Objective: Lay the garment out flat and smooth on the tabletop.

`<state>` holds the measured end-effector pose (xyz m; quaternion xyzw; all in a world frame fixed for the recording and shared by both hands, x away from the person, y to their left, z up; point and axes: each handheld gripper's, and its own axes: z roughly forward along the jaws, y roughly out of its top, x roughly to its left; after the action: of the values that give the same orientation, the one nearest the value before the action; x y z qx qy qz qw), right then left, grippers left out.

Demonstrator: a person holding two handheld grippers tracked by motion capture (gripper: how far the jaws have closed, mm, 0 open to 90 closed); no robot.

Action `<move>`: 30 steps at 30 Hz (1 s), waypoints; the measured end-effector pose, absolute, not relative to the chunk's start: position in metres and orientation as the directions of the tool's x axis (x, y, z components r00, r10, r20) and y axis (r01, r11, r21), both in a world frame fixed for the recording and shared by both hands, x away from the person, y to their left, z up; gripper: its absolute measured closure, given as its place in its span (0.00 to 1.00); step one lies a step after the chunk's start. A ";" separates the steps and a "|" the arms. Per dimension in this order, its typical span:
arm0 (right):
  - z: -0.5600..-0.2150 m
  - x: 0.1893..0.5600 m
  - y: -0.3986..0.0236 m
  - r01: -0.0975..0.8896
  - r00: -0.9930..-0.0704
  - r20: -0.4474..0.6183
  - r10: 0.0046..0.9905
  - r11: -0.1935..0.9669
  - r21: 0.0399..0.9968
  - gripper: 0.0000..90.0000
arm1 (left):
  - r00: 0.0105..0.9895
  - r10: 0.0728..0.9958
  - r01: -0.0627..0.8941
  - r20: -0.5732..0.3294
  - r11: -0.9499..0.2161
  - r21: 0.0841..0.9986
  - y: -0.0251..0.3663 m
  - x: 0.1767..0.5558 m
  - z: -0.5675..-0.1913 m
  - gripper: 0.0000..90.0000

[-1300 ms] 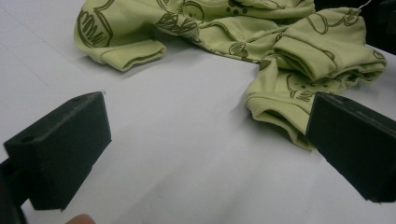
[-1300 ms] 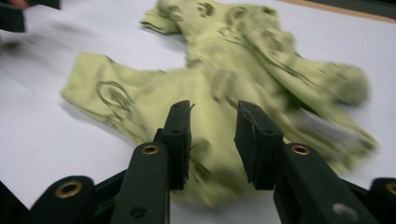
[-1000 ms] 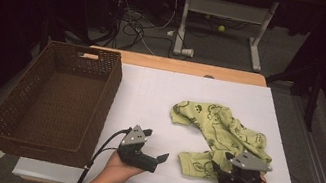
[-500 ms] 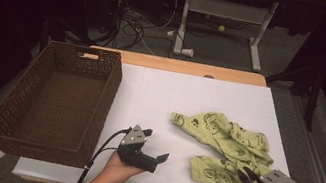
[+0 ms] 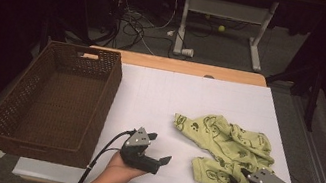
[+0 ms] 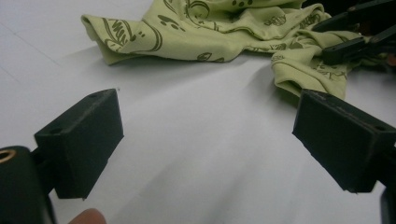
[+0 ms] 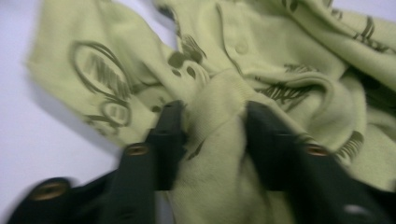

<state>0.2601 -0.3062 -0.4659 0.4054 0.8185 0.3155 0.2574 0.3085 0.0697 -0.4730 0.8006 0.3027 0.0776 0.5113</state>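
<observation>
- Two hand-held grippers sit at the lower edge of the high view: the left hand-held gripper (image 5: 162, 161) at lower centre and the right hand-held gripper (image 5: 243, 179) at lower right.
- One green printed garment (image 5: 225, 145) lies crumpled on the white table (image 5: 160, 96), right of centre, well apart from the brown basket (image 5: 55, 98) at the left.
- Left hand-held gripper: jaws wide apart with nothing between them, low over bare table, pointing toward the garment (image 6: 219, 32).
- Right hand-held gripper (image 7: 212, 130): jaws have just been opening and stand about half apart, with a bunched fold of the garment (image 7: 140, 60) between them. The cloth fills the gap, so I judge the pads are gripping it, though the picture is blurred.
- Step in hand, as I read it: taking hold of the garment's near edge, probably to spread, fold or carry it.
- Next move calls for a firm hold on that fold before lifting, and the left jaws reaching to a second edge.
</observation>
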 end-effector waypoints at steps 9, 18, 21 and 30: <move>-0.468 0.287 -0.299 0.523 -0.523 -0.136 0.842 0.443 0.729 0.82 | 0.798 0.571 0.410 -0.193 -0.280 0.868 0.072 0.310 -0.471 0.08; -0.466 0.275 -0.237 0.363 -0.732 -0.144 0.666 0.560 0.745 0.82 | 0.780 0.594 0.405 -0.198 -0.238 0.883 0.084 0.309 -0.461 0.08; -0.466 0.270 -0.222 0.327 -0.777 -0.138 0.614 0.582 0.745 0.82 | 0.773 0.600 0.410 -0.207 -0.224 0.884 0.088 0.310 -0.459 0.08; -0.466 0.248 -0.196 0.249 -0.840 -0.140 0.525 0.601 0.759 0.69 | 0.760 0.612 0.452 -0.219 -0.255 0.855 0.074 0.324 -0.459 0.08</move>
<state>0.2484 -0.1958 -0.4664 0.2206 0.8770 0.3883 0.1772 0.3239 0.0736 -0.4592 0.7882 0.3376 0.0788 0.5085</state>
